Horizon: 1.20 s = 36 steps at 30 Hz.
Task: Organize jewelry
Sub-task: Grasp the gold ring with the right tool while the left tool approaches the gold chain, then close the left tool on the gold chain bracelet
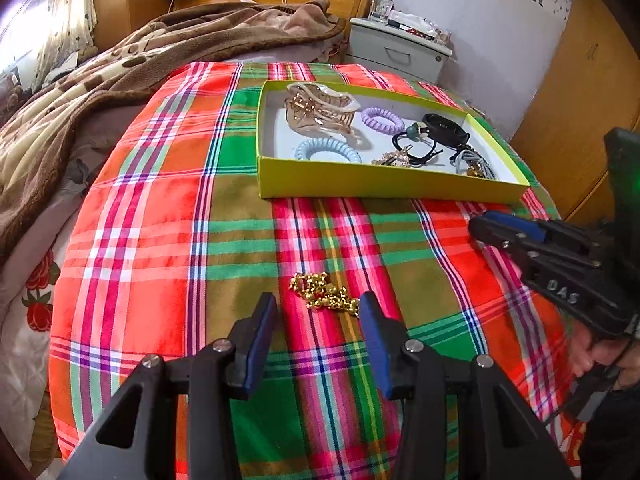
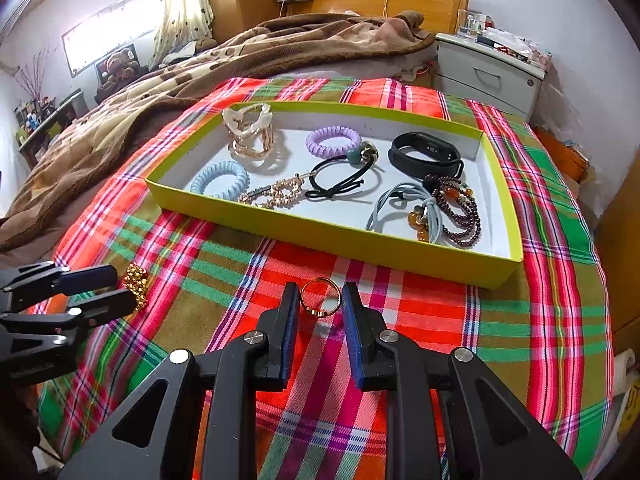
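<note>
Pinching a gold ring at lower centre, the right claw gripped its stiff, light, slippery band; the left claw hung released over the beaded gold chain.

Bare plaid cloth ahead-left of the left gripper, open for passage. Gold bead chain bunched just past its fingertips. Yellow tray straight ahead of the right gripper, its near wall a low barrier; inside, crowded with hair ties and bracelets. Ring between the right jaws. Clear cloth to the right gripper's right.
</note>
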Available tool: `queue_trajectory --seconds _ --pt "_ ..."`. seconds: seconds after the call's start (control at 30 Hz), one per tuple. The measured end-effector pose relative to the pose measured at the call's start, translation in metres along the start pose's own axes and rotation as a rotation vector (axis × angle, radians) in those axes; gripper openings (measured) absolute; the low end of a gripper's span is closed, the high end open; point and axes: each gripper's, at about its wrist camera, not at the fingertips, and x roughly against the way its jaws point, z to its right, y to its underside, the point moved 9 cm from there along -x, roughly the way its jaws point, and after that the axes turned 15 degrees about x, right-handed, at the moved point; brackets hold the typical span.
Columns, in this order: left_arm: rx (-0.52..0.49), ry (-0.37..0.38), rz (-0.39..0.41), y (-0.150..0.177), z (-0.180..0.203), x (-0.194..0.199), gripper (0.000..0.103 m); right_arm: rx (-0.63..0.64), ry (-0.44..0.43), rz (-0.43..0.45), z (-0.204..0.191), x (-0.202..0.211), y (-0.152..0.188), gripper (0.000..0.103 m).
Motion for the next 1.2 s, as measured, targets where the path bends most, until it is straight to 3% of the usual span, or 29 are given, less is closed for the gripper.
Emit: queue_trajectory --seconds 0.43,0.53,0.73,0.77,0.93,1.2 --pt "-0.044 -0.048 0.014 -0.006 0.008 -0.007 0.044 -0.004 0.002 0.042 0.002 0.015 -0.007 0.022" --pt "-0.057 -0.027 0.005 -0.003 0.014 -0.006 0.027 -0.004 0.002 0.046 0.002 0.016 -0.007 0.022" --pt "-0.030 0.017 -0.008 -0.003 0.016 -0.006 0.018 -0.007 0.005 0.050 0.003 0.018 -0.007 0.022" --pt "-0.025 0.026 -0.009 -0.003 0.016 -0.005 0.012 -0.010 0.006 0.051 0.004 0.018 -0.007 0.022" --pt "-0.011 0.053 -0.003 -0.005 0.017 -0.002 0.005 -0.017 0.007 0.058 0.007 0.021 -0.007 0.022" --pt "0.007 0.079 0.011 -0.009 0.016 0.004 0.005 -0.023 0.009 0.064 0.010 0.023 -0.007 0.022"
